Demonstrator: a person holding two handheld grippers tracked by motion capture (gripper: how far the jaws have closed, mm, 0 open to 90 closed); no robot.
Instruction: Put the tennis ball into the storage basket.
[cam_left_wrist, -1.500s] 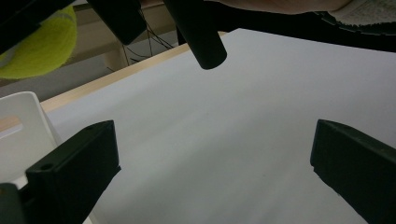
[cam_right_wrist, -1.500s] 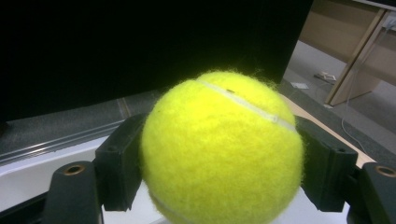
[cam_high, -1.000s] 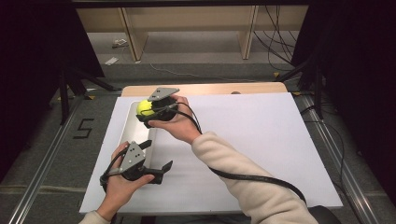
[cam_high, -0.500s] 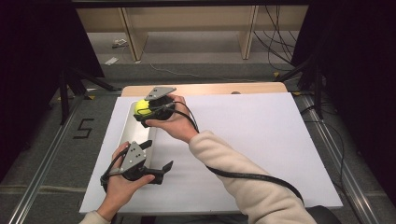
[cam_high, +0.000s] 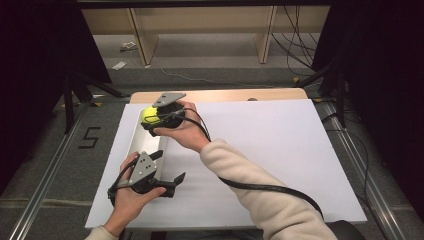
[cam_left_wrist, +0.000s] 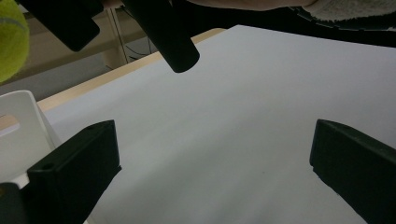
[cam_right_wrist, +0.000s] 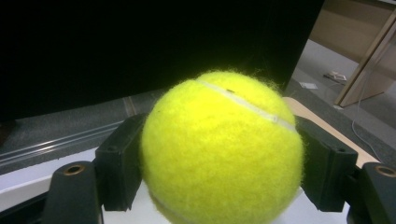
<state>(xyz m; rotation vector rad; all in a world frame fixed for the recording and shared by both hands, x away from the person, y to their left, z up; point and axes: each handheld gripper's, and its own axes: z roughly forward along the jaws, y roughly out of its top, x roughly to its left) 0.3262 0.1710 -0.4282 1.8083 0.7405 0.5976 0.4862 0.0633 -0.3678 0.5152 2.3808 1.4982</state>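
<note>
The right gripper (cam_high: 152, 120) has its jaws clamped on either side of the tennis ball (cam_right_wrist: 222, 149), suspending it directly above the far end of the white tray (cam_high: 145, 142), while the left gripper (cam_high: 167, 182), jaws wide apart and empty, rests beside the tray's near end on the tabletop (cam_high: 280, 150).

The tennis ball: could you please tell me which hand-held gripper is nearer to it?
Right. The right hand-held gripper is shut on the tennis ball at the tray's far end; the left hand-held gripper sits open beside its near end.
</note>
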